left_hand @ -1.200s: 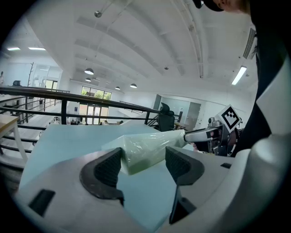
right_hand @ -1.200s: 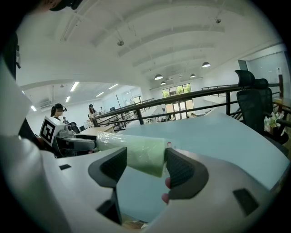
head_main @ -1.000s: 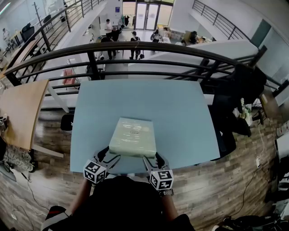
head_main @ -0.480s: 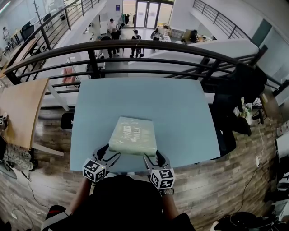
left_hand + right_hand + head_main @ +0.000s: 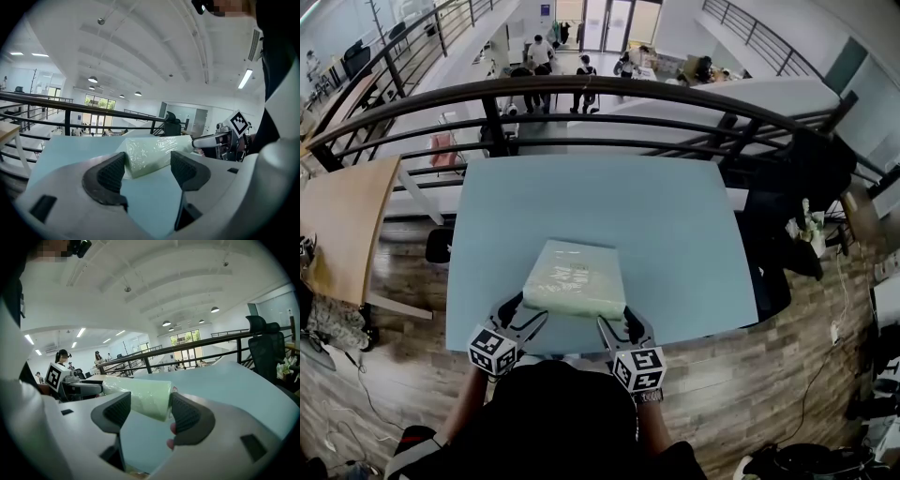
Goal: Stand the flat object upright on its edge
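While the package (image 5: 575, 279) lies flat near the near edge of the tabletop (image 5: 666, 216), roughly midway between its left and right edges, the left gripper (image 5: 530, 311) sits at the package's near left corner and the right gripper (image 5: 615, 319) at its near right corner. In the left gripper view the fingers (image 5: 108, 172) stand wide apart, with the corner of the pale green, film-wrapped package (image 5: 154, 151) between them and touching the left pad; it is not squeezed. The right gripper view shows the same thing. Its fingers (image 5: 186, 416) are spread wide and the end of the package (image 5: 140, 398) fills most of the gap, close against the right pad. Seen from both gripper cameras, the near edge looks raised a little off the tabletop, though I cannot be sure it is clear of the surface. I judge this to be the start of the tipping step, with both grippers set under or against the near corners and the package not yet upright. The next move calls for raising both corners evenly, so that the package pivots on its far edge without sliding toward the far edge of the tabletop. It then has to be steadied as it comes up onto that narrow side.
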